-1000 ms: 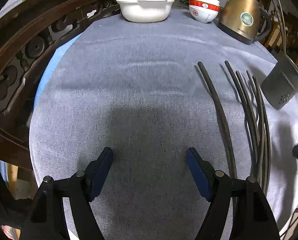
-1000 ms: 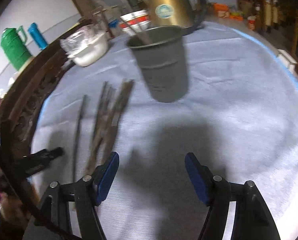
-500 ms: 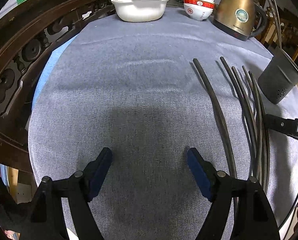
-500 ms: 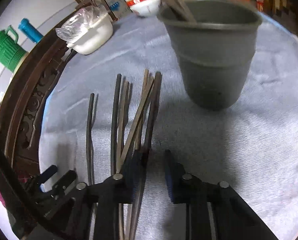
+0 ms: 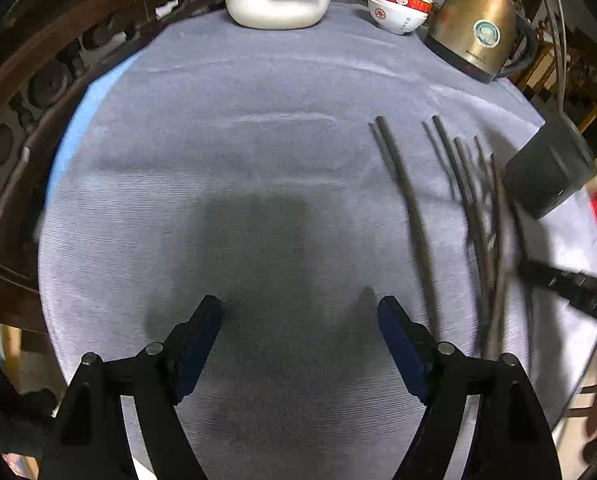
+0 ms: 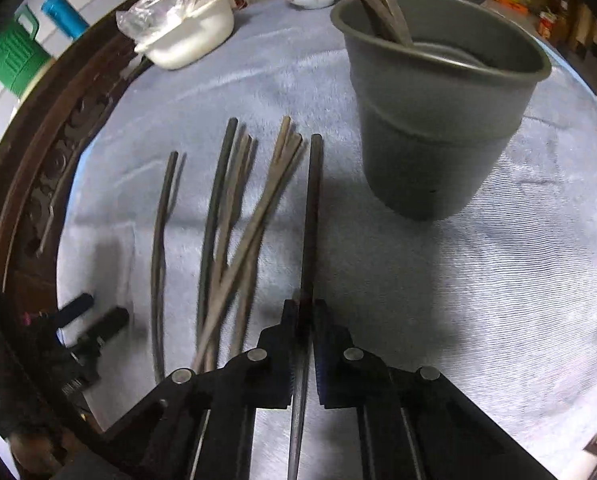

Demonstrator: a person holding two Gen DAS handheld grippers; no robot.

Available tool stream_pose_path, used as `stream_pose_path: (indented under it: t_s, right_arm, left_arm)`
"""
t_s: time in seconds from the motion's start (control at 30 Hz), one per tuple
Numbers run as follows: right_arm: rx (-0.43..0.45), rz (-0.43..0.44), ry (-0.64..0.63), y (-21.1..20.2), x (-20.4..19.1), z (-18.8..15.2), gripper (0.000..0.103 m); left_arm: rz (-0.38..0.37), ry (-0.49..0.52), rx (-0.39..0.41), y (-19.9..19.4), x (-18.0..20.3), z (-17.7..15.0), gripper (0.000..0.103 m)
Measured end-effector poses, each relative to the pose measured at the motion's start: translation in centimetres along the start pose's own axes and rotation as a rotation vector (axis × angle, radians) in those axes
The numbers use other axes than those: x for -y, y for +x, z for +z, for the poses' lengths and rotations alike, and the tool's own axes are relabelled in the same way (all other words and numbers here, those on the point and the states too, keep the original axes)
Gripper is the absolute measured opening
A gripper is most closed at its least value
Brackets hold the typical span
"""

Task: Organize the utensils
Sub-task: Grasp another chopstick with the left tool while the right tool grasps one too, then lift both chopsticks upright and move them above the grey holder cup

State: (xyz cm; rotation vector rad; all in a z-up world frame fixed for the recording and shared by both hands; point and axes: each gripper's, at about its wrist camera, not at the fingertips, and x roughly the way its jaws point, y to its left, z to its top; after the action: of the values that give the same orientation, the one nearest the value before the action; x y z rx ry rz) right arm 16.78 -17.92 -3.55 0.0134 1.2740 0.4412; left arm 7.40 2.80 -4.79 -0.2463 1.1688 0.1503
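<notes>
Several dark chopsticks (image 6: 222, 236) lie side by side on the grey cloth; they also show in the left wrist view (image 5: 474, 216). My right gripper (image 6: 307, 312) is shut on one chopstick (image 6: 312, 208), the rightmost one, which points toward the grey utensil cup (image 6: 438, 120). The cup stands upright with a few chopsticks in it; it shows at the right edge of the left wrist view (image 5: 546, 172). My left gripper (image 5: 298, 328) is open and empty over bare cloth, left of the chopsticks. The right gripper's finger (image 5: 570, 284) reaches in from the right there.
At the table's far edge stand a white basin (image 5: 276, 4) with a plastic bag, stacked red-rimmed bowls (image 5: 398, 4) and a brass kettle (image 5: 474, 28). A carved wooden chair back (image 5: 38, 92) curves along the left. A green jug (image 6: 10, 56) stands beyond it.
My right gripper has moved down to the chopsticks and shut on the rightmost one. The left gripper has hardly moved and stays open.
</notes>
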Motion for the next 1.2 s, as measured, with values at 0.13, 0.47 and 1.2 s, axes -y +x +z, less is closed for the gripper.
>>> stream_pose_path:
  t_s: [0.13,0.47,1.2]
  right_arm:
    - [-0.001,0.006,-0.013,-0.1,0.2,-0.1,0.009]
    - [-0.022,0.024,-0.067,-0.5,0.8,-0.6,0.009]
    - [-0.115,-0.077,-0.144,-0.7,0.8,1.2,0.017]
  left_arm:
    - [-0.045,0.003,-0.012,-0.7,2.1,1.4,0.081]
    - [0.025,0.11,-0.135,2.0,5.9,3.7,0.016]
    - [-0.015,0.122,-0.226,1.9,3.0,6.6,0.006]
